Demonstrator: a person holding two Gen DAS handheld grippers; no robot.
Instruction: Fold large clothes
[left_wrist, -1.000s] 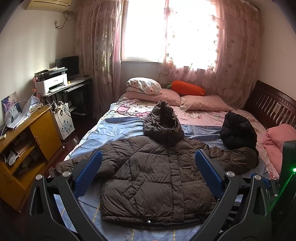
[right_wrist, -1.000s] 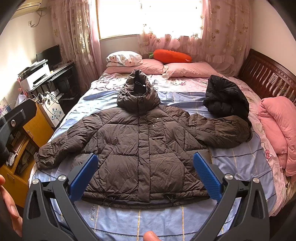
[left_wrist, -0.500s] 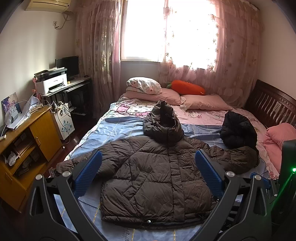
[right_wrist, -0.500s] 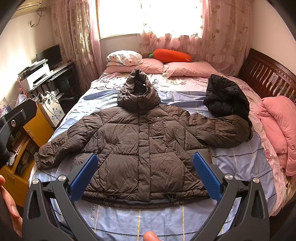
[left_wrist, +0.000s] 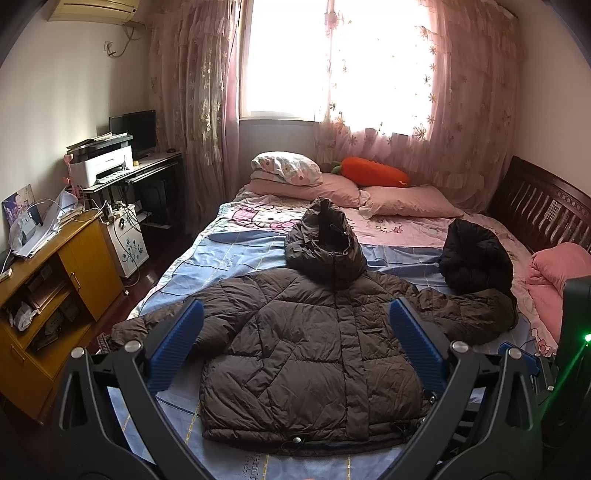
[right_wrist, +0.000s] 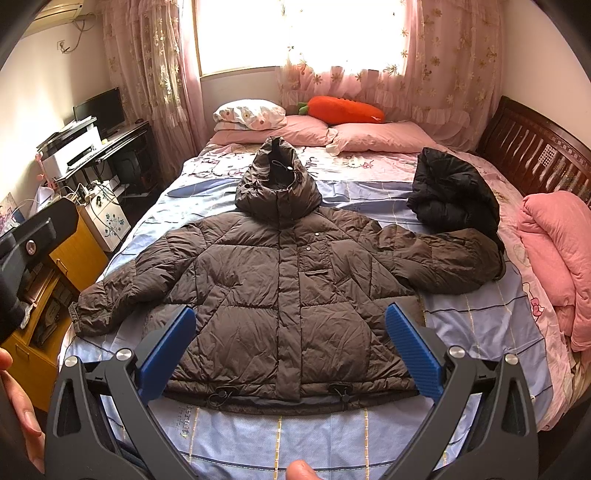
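A large brown hooded puffer jacket (right_wrist: 280, 280) lies flat, front up, on the bed (right_wrist: 480, 325), sleeves spread and hood pointing to the pillows. It also shows in the left wrist view (left_wrist: 310, 354). My left gripper (left_wrist: 295, 343) is open and empty, held above the jacket's hem end. My right gripper (right_wrist: 291, 343) is open and empty, also above the hem near the foot of the bed. Neither touches the jacket.
A black jacket (right_wrist: 454, 192) lies bunched by the brown jacket's right sleeve. A pink quilt (right_wrist: 554, 266) is folded at the right edge. Pillows (right_wrist: 373, 136) and a carrot plush (right_wrist: 343, 109) are at the head. A yellow cabinet (left_wrist: 55, 280) and desk (left_wrist: 140, 173) stand left.
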